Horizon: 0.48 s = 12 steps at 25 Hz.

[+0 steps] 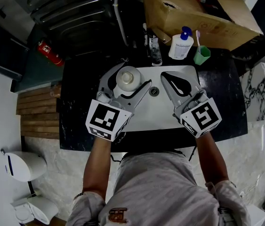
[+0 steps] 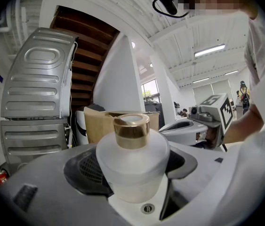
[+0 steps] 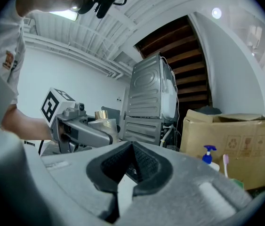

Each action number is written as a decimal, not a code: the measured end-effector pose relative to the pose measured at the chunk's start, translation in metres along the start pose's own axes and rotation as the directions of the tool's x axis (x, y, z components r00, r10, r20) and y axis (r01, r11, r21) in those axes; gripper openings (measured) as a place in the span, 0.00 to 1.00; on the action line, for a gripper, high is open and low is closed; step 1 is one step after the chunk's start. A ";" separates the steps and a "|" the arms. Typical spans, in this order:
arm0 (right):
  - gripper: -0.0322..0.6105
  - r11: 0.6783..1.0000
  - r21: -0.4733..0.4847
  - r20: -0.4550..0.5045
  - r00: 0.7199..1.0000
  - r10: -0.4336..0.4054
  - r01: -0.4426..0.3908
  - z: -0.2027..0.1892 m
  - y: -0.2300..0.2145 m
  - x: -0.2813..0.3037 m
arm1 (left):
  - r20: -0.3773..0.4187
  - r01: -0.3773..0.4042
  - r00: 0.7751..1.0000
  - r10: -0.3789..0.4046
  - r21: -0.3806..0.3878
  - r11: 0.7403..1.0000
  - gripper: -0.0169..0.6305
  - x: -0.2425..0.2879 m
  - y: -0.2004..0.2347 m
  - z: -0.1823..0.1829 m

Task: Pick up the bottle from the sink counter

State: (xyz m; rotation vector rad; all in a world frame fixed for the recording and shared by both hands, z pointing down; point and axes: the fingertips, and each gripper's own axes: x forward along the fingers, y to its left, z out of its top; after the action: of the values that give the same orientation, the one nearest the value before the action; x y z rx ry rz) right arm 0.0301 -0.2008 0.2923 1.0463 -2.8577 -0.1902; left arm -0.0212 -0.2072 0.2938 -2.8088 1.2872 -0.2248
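We hold the frosted bottle in our left gripper, its jaws spread wide and pressed on the bottle's sides. It is over the white sink set in the black marble worktop. Our right gripper has its jaws closed on nothing. A cardboard box, soap dispenser and green cup stand behind, and a toilet sits on the pale floor.

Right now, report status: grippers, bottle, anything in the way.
Left gripper shut on frosted bottle, upright. Right gripper shut, empty. Pump bottle and green cup stand at the back of the counter, clear of both.
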 end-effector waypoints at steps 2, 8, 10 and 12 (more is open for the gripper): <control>0.05 1.000 0.000 0.001 1.000 0.000 0.000 0.000 0.000 0.000 | 0.000 -0.001 1.000 0.001 0.000 1.000 0.54 0.000 0.000 0.000; 0.05 1.000 -0.001 -0.003 1.000 0.000 0.000 -0.001 0.001 -0.001 | 0.002 -0.003 1.000 0.003 -0.002 1.000 0.54 -0.001 0.001 -0.001; 0.05 1.000 -0.001 -0.004 1.000 0.001 -0.001 -0.001 0.001 0.000 | 0.002 -0.004 1.000 0.004 -0.002 1.000 0.54 -0.002 0.002 -0.001; 0.05 1.000 -0.002 -0.005 1.000 0.002 -0.002 -0.001 0.001 0.000 | 0.003 -0.005 1.000 0.005 -0.002 1.000 0.54 -0.002 0.002 -0.001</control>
State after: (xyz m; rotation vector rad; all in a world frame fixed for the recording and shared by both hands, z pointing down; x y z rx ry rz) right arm 0.0297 -0.1998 0.2939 1.0422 -2.8536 -0.1902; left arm -0.0239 -0.2071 0.2944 -2.8065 1.2948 -0.2193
